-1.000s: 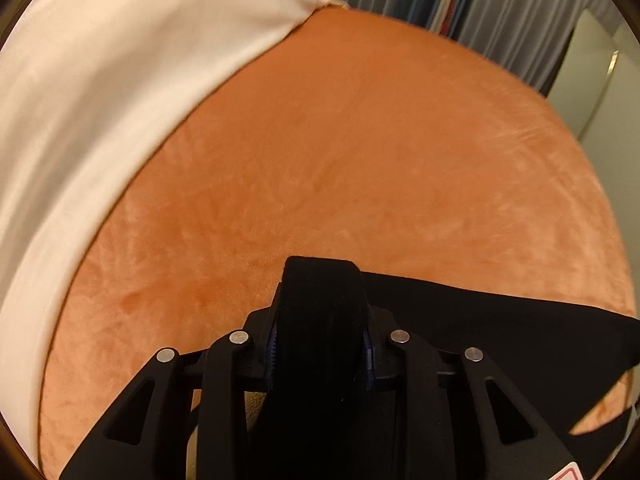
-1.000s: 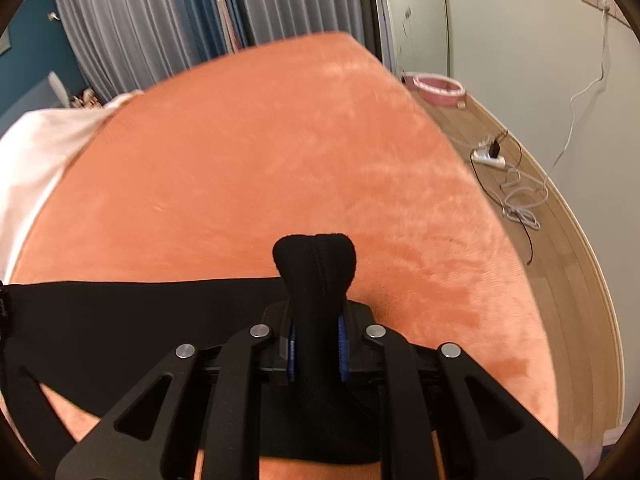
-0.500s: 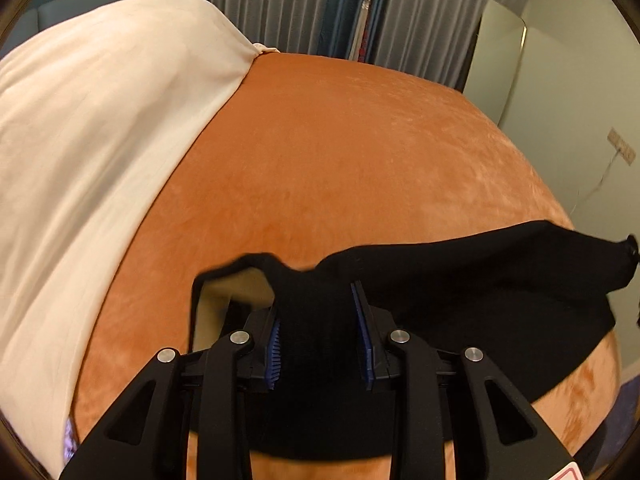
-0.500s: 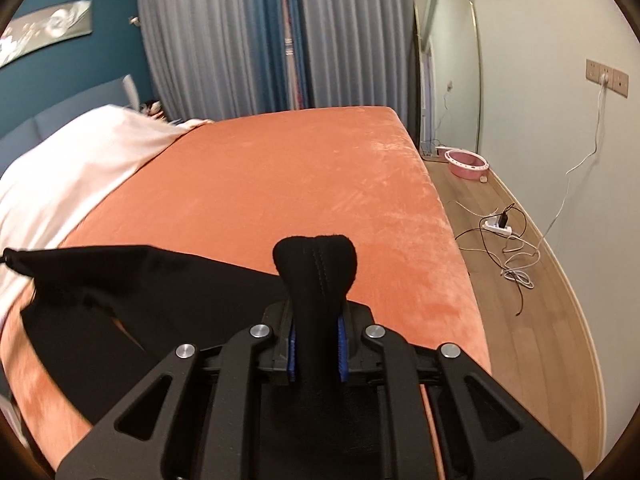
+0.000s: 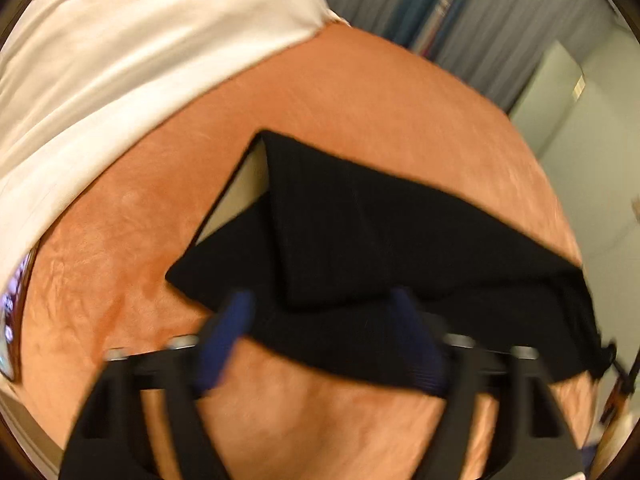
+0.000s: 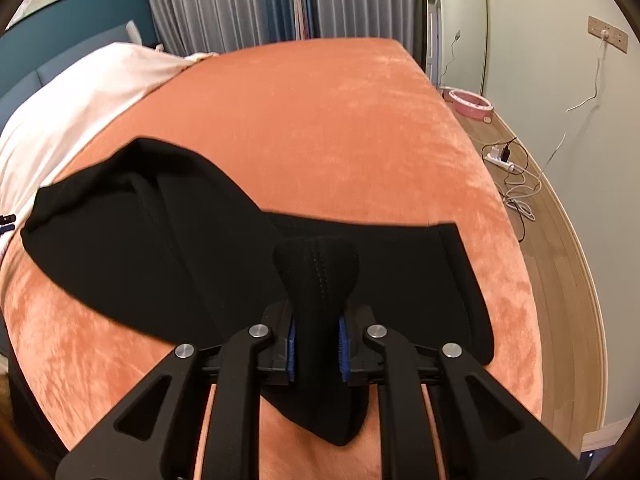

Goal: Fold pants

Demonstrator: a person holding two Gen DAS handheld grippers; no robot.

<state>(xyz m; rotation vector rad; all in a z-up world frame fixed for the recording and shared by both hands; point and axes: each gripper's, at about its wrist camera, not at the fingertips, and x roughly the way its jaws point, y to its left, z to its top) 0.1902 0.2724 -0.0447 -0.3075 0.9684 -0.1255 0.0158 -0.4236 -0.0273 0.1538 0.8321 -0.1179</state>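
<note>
Lying crosswise on bed (image 6: 320,120): folded pants (image 6: 180,248).

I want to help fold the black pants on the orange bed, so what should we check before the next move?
1. Left hand-held gripper has let go: ok, its jaws are opening and the blue pads stand apart, off the cloth.
2. Right hand-held gripper has a firm hold: ok, shut on a bunched edge of the black pants.
3. Pants lie on the orange bed, not over the edge: ok.
4. Fold is neat: not ok, one corner is flipped up and the edges sit askew.
5. White blanket is clear of the pants: ok, apart.
6. Layers underneath are flat: cannot tell, hidden.
</note>
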